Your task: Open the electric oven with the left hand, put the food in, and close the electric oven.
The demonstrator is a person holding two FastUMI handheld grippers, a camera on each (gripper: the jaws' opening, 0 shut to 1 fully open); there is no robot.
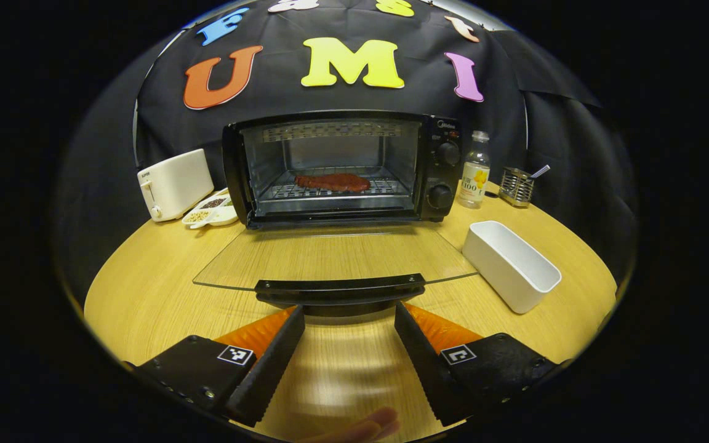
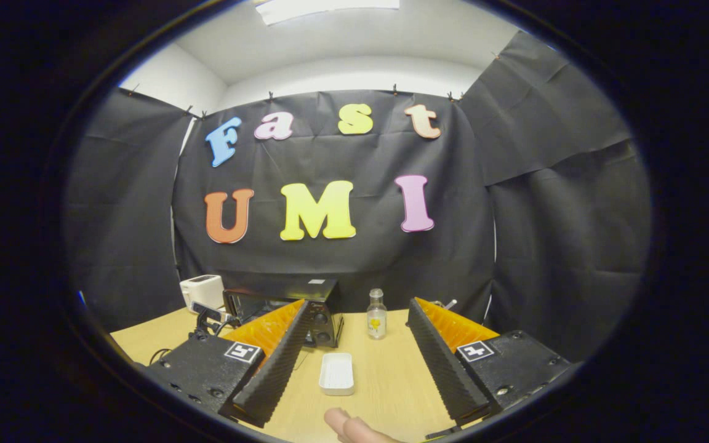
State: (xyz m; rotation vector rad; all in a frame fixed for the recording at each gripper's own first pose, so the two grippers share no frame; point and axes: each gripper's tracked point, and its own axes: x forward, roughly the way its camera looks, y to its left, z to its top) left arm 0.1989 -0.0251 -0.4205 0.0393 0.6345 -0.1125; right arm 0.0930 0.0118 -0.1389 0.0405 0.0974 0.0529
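Reddish food [image 1: 332, 181] lies crosswise on oven [image 1: 342, 166] rack; both hand-held grippers spread apart.

- Black electric oven [image 1: 342, 166] stands on the wooden table, its glass door [image 1: 330, 255] folded flat down, open.
- Reddish-brown food [image 1: 332, 181] lies flat on the oven's wire rack [image 1: 385, 186].

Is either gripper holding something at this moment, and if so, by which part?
Nothing is held. The left gripper is open, its fingers just short of the oven door's handle. The right gripper is open above the table.
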